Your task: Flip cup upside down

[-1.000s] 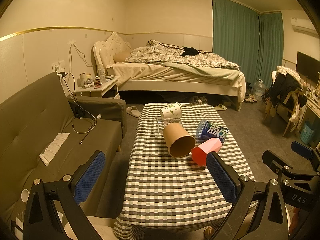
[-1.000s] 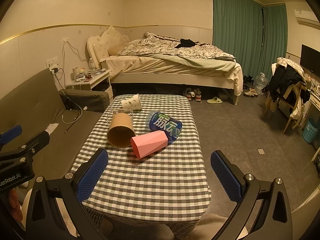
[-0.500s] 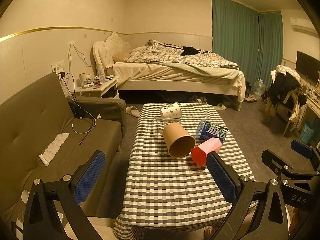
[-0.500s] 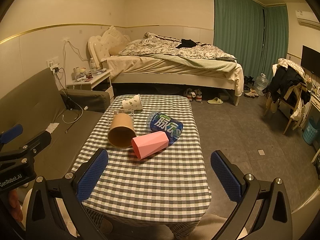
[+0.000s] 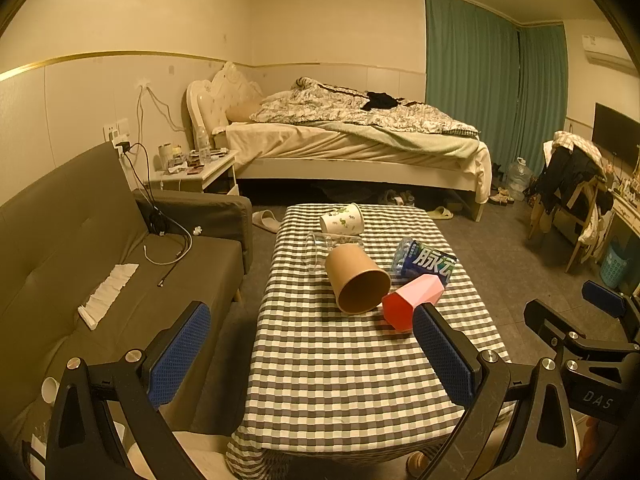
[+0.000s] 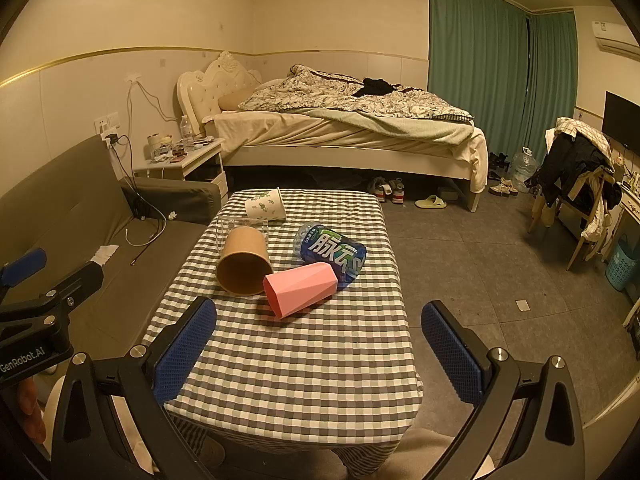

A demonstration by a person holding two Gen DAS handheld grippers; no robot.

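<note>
Pink and faceted, the plastic cup (image 6: 301,288) lies on its side on the checked counter (image 6: 288,364), touching a brown paper cup (image 6: 244,266) and a crinkled blue-labelled bottle (image 6: 332,254). Both the left gripper (image 5: 312,354) and right gripper (image 6: 318,350) hover short of it, fingers apart; a careless reach could roll the neighbours.
</note>
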